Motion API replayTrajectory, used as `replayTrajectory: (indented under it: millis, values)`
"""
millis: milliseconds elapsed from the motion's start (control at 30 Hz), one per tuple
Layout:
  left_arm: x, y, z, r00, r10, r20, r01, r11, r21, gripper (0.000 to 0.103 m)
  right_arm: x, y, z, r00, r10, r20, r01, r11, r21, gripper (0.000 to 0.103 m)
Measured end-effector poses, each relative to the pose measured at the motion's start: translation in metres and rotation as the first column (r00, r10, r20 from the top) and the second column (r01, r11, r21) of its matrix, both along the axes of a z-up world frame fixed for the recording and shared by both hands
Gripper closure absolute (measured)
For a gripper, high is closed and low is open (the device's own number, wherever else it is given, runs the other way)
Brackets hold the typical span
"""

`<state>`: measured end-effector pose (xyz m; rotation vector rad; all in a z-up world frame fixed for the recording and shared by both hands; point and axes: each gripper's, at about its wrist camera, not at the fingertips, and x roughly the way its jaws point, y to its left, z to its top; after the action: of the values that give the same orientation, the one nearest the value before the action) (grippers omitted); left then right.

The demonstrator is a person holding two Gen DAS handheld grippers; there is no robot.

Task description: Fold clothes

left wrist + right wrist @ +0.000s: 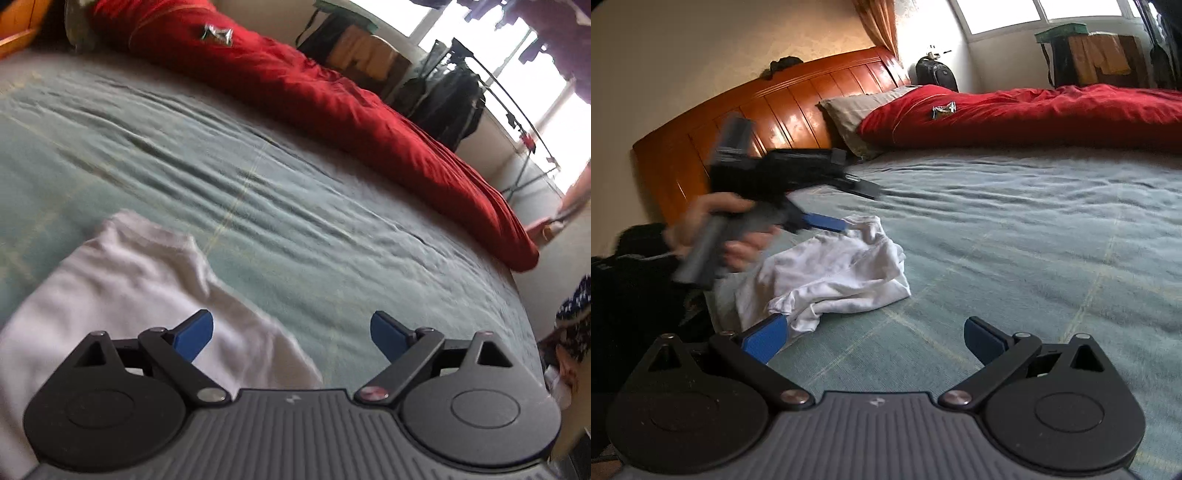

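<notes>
Both wrist views low over bed (295,206)

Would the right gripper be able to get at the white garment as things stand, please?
Probably yes: the right gripper is open beside the white garment on the bed, with nothing between them; the left gripper hovers at its far edge.

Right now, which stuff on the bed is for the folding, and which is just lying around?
For the folding:
- white garment, crumpled on the blue-green bedspread
- left claw, open
- right claw, open, nothing gripped

Just lying about:
- red duvet
- small wrapper on the duvet
- pillow by the wooden headboard
- black bag behind the bed
</notes>
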<state>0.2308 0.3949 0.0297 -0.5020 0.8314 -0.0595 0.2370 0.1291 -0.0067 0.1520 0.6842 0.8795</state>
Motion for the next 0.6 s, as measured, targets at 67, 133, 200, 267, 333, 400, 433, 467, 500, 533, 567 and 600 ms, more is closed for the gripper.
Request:
replayTrajectory:
  millis: [67, 133, 200, 267, 333, 400, 433, 467, 500, 533, 567, 600]
  values:
    - [-0.021, -0.004, 0.002, 1.000, 0.005, -0.014, -0.005, 1.000, 0.006, 0.011, -0.003, 0.000, -0.001, 1.000, 0.007, -0.017, -0.007, 1.000, 0.015, 0.000]
    - [-0.036, -0.011, -0.009, 0.999, 0.014, -0.043, -0.015, 1.000, -0.006, 0.011, -0.009, -0.001, 0.000, 1.000, 0.019, -0.023, -0.018, 1.000, 0.024, 0.000]
    - [-0.045, -0.015, -0.034, 0.997, 0.018, -0.082, -0.022, 0.998, -0.060, 0.011, -0.016, -0.003, 0.003, 1.000, 0.024, -0.019, -0.023, 0.999, 0.027, 0.000]
    - [-0.049, -0.018, -0.050, 0.996, 0.029, -0.083, -0.036, 0.996, -0.082, 0.010, -0.021, -0.004, 0.005, 1.000, 0.025, -0.018, -0.024, 0.999, 0.029, 0.000]
    - [-0.052, -0.022, -0.053, 0.997, 0.043, -0.065, -0.049, 0.995, -0.082, 0.010, -0.025, -0.005, 0.008, 0.999, 0.030, -0.017, -0.029, 0.999, 0.029, 0.000]
    - [-0.061, -0.019, -0.036, 0.998, 0.047, -0.031, -0.050, 0.991, -0.120, 0.009, -0.029, -0.005, 0.011, 0.999, 0.038, -0.014, -0.037, 0.999, 0.027, 0.000]
    - [-0.069, -0.018, -0.028, 0.998, 0.058, 0.002, -0.057, 0.990, -0.130, 0.008, -0.031, -0.005, 0.011, 0.999, 0.044, -0.010, -0.044, 0.999, 0.027, 0.000]
    - [-0.080, -0.018, -0.021, 0.996, 0.081, 0.025, -0.077, 0.991, -0.109, 0.008, -0.033, -0.004, 0.011, 0.999, 0.053, -0.003, -0.052, 0.998, 0.026, 0.000]
    - [-0.091, -0.018, -0.015, 0.994, 0.103, 0.048, -0.098, 0.991, -0.087, 0.008, -0.034, -0.003, 0.011, 0.998, 0.065, 0.003, -0.066, 0.997, 0.027, 0.000]
    - [-0.101, -0.018, -0.009, 0.990, 0.124, 0.070, -0.119, 0.991, -0.065, 0.008, -0.034, 0.001, 0.009, 0.996, 0.087, 0.008, -0.087, 0.996, 0.030, 0.000]
    - [-0.112, -0.018, -0.008, 0.987, 0.141, 0.081, -0.139, 0.990, -0.035, 0.008, -0.034, 0.008, 0.007, 0.993, 0.117, 0.014, -0.117, 0.992, 0.035, 0.000]
    - [-0.122, -0.018, -0.010, 0.984, 0.159, 0.081, -0.158, 0.987, -0.019, 0.008, -0.034, 0.016, 0.003, 0.989, 0.149, 0.018, -0.150, 0.988, 0.042, 0.000]
